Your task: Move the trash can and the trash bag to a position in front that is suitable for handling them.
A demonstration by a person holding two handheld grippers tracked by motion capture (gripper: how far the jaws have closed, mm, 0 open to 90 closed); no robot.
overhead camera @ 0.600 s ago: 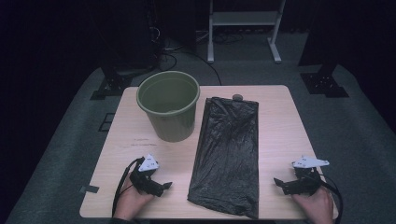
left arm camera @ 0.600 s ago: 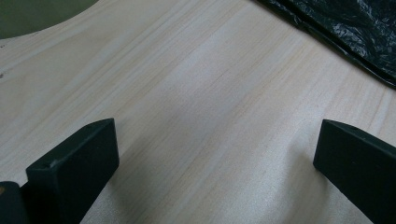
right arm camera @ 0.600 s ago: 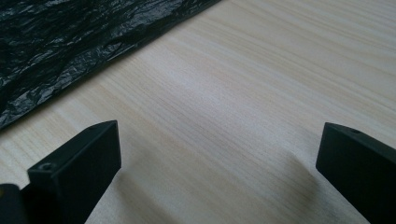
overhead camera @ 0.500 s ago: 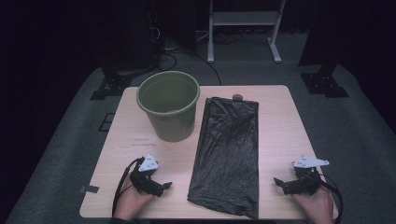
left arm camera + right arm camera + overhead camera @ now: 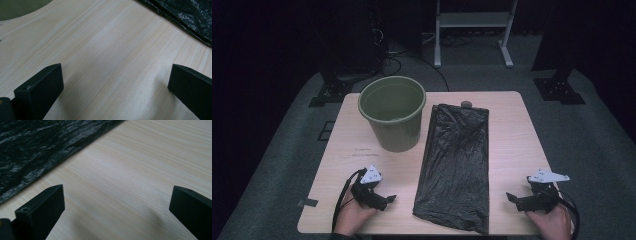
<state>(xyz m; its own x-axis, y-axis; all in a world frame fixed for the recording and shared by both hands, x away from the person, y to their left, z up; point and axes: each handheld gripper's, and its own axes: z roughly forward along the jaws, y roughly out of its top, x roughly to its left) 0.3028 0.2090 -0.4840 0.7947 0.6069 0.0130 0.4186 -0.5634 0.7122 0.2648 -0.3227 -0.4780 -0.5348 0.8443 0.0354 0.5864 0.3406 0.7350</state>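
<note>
Bin bag [image 5: 457,160]: glossy black, crinkled all over. Bucket [image 5: 393,113]: olive green, plain, inside and out. Table [image 5: 512,145]: pale wood with fine straight grain. My left gripper [image 5: 384,199] and my right gripper [image 5: 514,199]: black jaws, each topped by a light grey plate. Floor [image 5: 597,145]: dark grey carpet.

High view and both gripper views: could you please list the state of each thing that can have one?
Green bucket: upright on the table, nothing visible inside.
Black plastic bag: flat, unopened, beside the bucket.
Left gripper: open, jaws wide, nothing between them, low over bare wood.
Right gripper: open, nothing held, near the bag's edge.
</note>
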